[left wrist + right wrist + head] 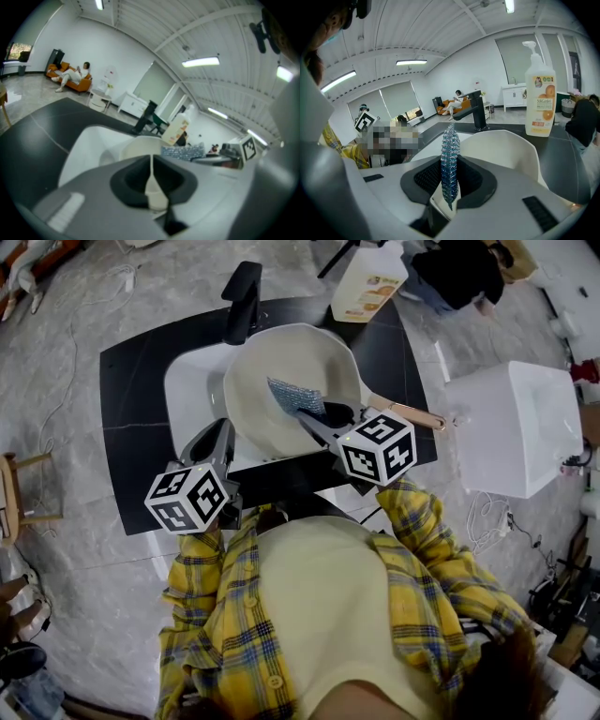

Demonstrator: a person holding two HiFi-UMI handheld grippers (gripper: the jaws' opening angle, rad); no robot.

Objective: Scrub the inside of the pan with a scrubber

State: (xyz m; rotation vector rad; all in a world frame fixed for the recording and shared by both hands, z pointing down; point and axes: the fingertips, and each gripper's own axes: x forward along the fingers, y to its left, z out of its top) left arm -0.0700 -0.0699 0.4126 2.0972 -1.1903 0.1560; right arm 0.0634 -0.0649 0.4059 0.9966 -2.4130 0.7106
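A cream pan [291,371] lies tilted in the white sink [187,385], its brown handle [412,415] pointing right. My left gripper [223,434] is shut on the pan's near-left rim; in the left gripper view the thin cream rim [153,185] shows pinched between the jaws. My right gripper [314,415] is shut on a blue mesh scrubber [295,396], which rests against the pan's inside. In the right gripper view the scrubber [450,159] stands edge-on between the jaws, with the pan [506,150] behind it.
A black faucet [242,301] rises at the sink's far side. A soap bottle [368,282] stands on the black counter [141,418] at the far right. A white box [514,427] sits to the right of the counter. A person [459,273] crouches beyond it.
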